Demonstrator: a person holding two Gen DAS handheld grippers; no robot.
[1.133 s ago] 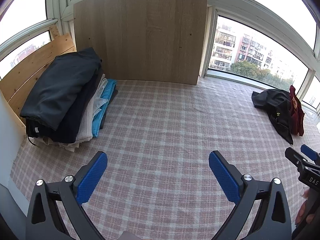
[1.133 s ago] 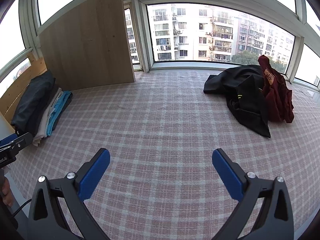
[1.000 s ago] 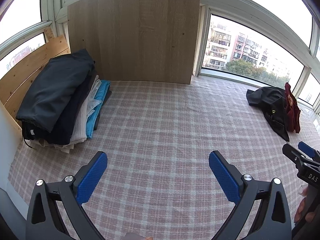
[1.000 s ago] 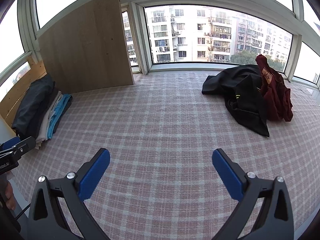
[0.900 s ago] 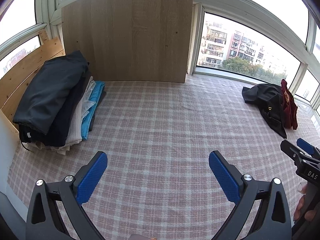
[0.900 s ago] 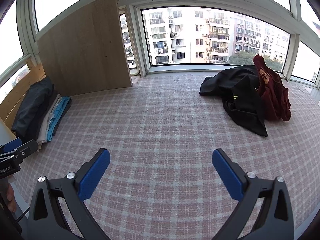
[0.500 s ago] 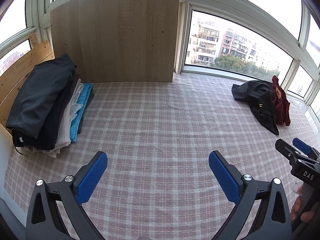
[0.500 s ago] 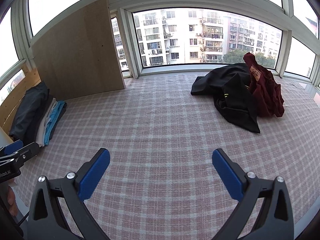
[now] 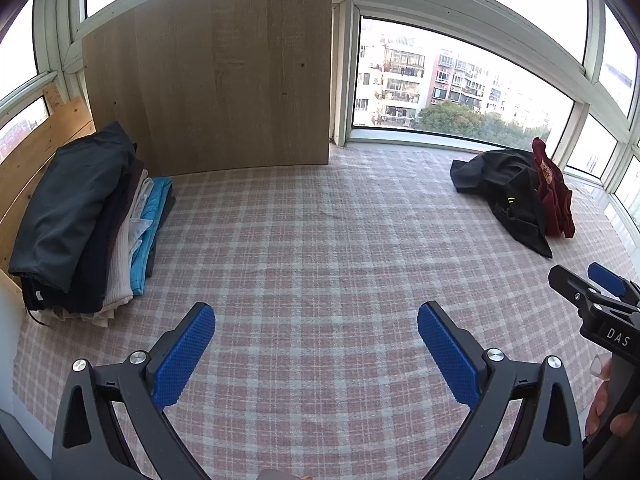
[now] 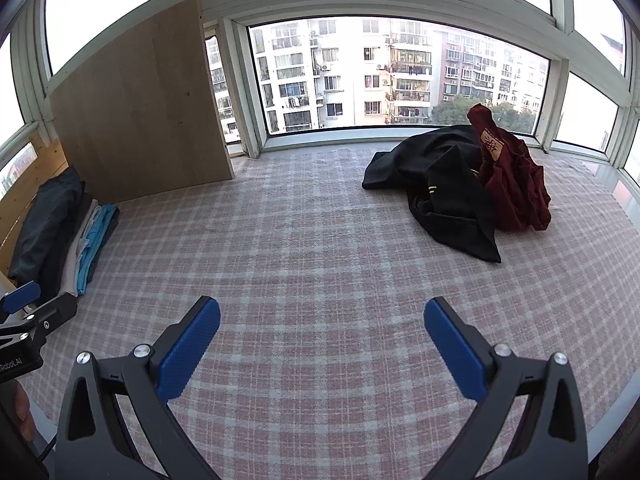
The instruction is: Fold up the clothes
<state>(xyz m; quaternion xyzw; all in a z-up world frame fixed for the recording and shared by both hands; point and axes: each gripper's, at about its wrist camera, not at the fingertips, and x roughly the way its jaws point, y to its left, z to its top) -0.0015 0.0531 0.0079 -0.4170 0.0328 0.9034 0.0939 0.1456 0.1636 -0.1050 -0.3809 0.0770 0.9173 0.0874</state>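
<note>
Left wrist view: the left tongs gape wide and empty above the plaid bench; a folded stack sits at its left edge.

Right wrist view: the right tongs are equally wide, holding nothing. A black garment and a red garment lie heaped near the far right corner. Best to pinch the black one's loose edge, drag it to the bare middle, then spread it flat.

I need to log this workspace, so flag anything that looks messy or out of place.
Two garments lie crumpled in a heap by the windows: a black garment with a dark red garment bunched against it. The folded stack at the wooden boards leans, its layers stepped. Both grippers hang open and empty.
</note>
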